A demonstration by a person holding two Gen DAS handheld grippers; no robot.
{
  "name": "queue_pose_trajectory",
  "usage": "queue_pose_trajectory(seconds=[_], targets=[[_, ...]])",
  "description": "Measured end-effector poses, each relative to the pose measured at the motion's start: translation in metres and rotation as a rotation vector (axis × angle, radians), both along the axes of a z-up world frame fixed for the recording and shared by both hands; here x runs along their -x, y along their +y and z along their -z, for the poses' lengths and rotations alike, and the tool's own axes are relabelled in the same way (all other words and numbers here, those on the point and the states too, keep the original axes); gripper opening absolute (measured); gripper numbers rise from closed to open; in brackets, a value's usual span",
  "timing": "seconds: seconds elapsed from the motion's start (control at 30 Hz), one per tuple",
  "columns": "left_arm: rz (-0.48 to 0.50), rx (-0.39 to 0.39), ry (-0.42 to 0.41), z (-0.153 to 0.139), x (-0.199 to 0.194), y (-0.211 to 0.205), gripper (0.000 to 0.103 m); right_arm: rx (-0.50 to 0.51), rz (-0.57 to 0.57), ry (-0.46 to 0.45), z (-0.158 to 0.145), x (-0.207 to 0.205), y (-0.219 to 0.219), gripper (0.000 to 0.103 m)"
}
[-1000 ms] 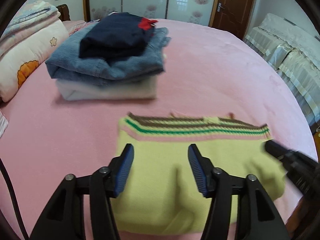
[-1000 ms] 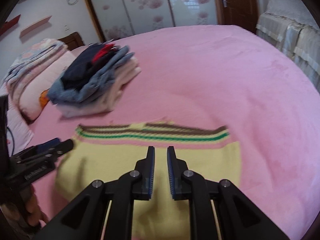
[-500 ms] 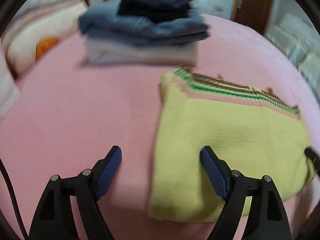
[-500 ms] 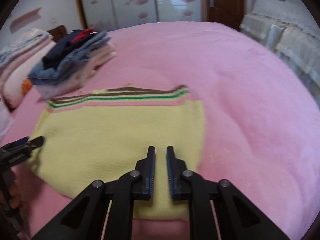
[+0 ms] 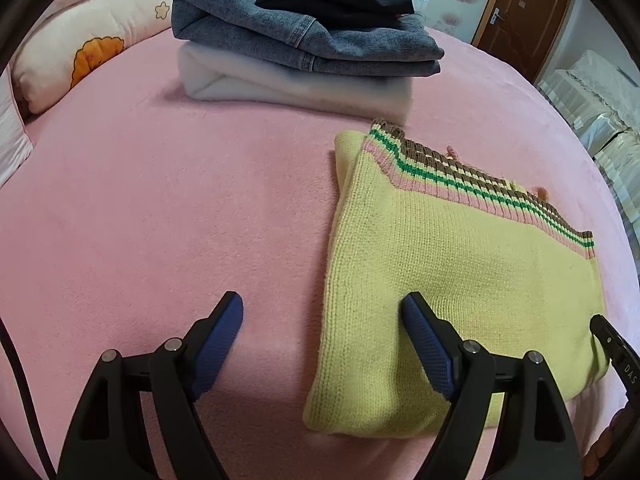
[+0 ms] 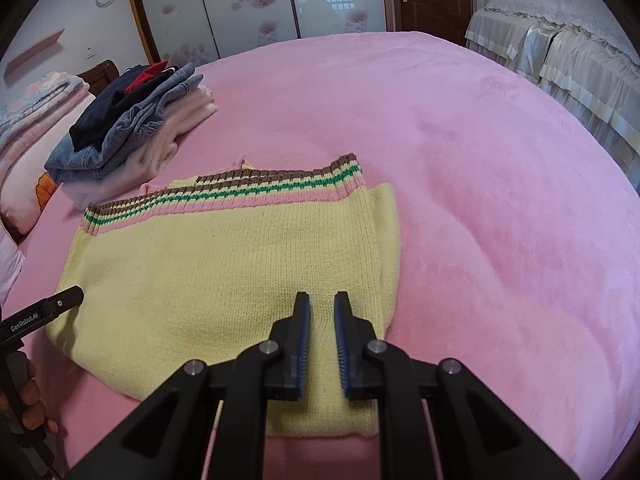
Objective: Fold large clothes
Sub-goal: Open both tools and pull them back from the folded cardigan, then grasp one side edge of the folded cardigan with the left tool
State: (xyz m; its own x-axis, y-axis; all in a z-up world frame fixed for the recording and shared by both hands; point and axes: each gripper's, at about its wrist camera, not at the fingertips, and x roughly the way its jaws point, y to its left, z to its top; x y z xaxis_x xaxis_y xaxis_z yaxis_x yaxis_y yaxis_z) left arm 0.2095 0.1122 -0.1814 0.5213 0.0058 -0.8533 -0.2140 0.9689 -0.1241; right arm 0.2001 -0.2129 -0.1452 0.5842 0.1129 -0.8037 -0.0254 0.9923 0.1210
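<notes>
A folded yellow knit sweater [image 5: 460, 280] [image 6: 224, 272] with a brown, green and pink striped hem lies flat on the pink bed [image 5: 160, 220] [image 6: 500, 200]. My left gripper [image 5: 322, 304] is open wide and low over the bed. It straddles the sweater's left edge, one pad over the blanket and the other over the knit. Its tip [image 6: 60, 304] shows at the left of the right wrist view. My right gripper [image 6: 322, 298] is shut to a narrow slit with nothing in it, hovering over the sweater's near right part. Its tip [image 5: 612, 344] shows in the left wrist view.
A stack of folded clothes [image 5: 304, 40] [image 6: 132, 124], dark, denim and white, sits behind the sweater. Pillows and quilts [image 5: 80, 40] lie at the bed's left. A covered sofa [image 6: 560, 52] stands at the right, with wardrobe doors [image 6: 240, 8] at the back.
The left gripper moved left to the sweater's left edge, sank toward the bed and its jaws spread wider. The right gripper moved toward the sweater's right side and lower, staying shut.
</notes>
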Motion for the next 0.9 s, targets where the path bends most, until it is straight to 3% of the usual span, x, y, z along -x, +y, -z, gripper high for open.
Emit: queue_pose_trajectory(seconds=[0.1,0.23,0.47,0.7,0.9], targets=[[-0.002,-0.007,0.026,-0.005,0.000,-0.001,0.081,0.008,0.004,0.016,-0.004,0.001,0.003,0.013],[-0.003,0.005,0.051,-0.019,0.008,-0.003,0.081,-0.019,0.009,0.025,-0.013,0.008,0.005,0.025],[0.002,0.069,0.071,-0.049,0.035,-0.003,0.081,-0.048,0.008,0.017,-0.035,0.038,0.011,0.037],[0.025,0.070,0.070,-0.067,0.072,-0.009,0.081,-0.075,-0.011,0.008,-0.049,0.071,0.019,0.050],[0.059,0.109,0.082,-0.062,0.102,-0.017,0.081,-0.103,-0.026,0.015,-0.051,0.089,0.029,0.052]])
